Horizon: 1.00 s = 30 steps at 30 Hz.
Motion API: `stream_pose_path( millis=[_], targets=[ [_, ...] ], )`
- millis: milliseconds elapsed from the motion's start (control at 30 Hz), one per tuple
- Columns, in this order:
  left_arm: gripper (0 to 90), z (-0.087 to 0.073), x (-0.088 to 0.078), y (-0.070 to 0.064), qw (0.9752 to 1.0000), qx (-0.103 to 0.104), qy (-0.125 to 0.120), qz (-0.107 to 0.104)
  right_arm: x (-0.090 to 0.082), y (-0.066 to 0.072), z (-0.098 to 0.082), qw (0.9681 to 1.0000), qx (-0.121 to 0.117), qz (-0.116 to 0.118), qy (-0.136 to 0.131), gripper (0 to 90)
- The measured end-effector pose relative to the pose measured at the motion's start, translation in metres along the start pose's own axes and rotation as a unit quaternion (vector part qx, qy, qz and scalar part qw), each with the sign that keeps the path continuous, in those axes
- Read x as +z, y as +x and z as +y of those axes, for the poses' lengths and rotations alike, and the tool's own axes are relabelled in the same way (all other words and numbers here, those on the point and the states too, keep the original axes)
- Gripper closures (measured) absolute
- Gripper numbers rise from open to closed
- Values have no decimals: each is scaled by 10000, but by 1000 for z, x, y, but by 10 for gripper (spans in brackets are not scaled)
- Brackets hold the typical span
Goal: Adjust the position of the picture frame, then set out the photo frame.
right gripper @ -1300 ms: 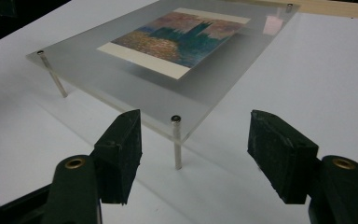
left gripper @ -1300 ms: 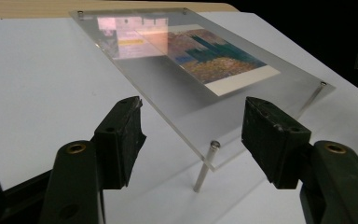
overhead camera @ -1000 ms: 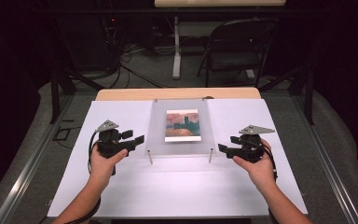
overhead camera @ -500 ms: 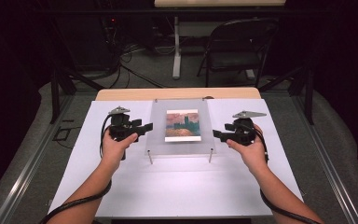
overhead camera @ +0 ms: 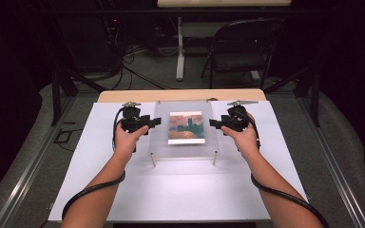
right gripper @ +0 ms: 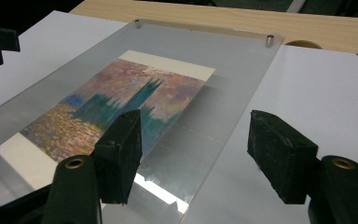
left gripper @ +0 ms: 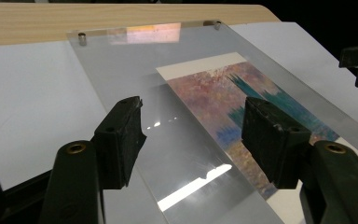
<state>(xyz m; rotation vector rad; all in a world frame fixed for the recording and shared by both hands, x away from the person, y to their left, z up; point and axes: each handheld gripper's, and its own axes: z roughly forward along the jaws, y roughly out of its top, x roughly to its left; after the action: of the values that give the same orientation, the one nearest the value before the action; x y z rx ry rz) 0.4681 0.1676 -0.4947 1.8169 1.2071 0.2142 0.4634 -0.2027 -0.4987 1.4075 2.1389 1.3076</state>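
White paper covers the table [overhead camera: 123, 190], and at its far middle a clear acrylic sheet [overhead camera: 161, 142] is raised on short posts over a painted print [overhead camera: 186, 127]. The left gripper [overhead camera: 156, 121] and right gripper [overhead camera: 214, 123] are held at the sheet's two side edges, jaws spread, nothing clasped. Should one side be clamped first or lifted higher, the sheet could be tipped off its posts and the print dragged askew. Compared with a second ago, both grippers have been carried farther up along the sheet's sides; the left jaws have just been narrowed slightly, over the sheet's edge but not pressing it.
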Motion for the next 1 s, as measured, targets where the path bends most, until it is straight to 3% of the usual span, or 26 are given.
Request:
stream_pose_path(
  millis=[133, 367, 567, 767, 1000],
  targets=[
    [376, 4, 8, 2, 9999, 42, 37, 108, 9, -3, 5, 10000, 60, -2, 18, 347],
    [367, 5, 22, 15, 9995, -183, 90, 257, 21, -6, 13, 9998, 189, -16, 17, 347],
    [360, 2, 27, 25, 9991, -368, 116, 190, 32, -8, 14, 9996, 263, 31, 83, 347],
    [358, -1, 34, 24, 9988, -442, 180, 102, 39, -11, 12, 9990, 413, 53, 134, 346],
    [358, -6, 46, 26, 9985, -415, 345, 84, 49, -14, 6, 9985, 440, 156, 301, 347]
  ],
)
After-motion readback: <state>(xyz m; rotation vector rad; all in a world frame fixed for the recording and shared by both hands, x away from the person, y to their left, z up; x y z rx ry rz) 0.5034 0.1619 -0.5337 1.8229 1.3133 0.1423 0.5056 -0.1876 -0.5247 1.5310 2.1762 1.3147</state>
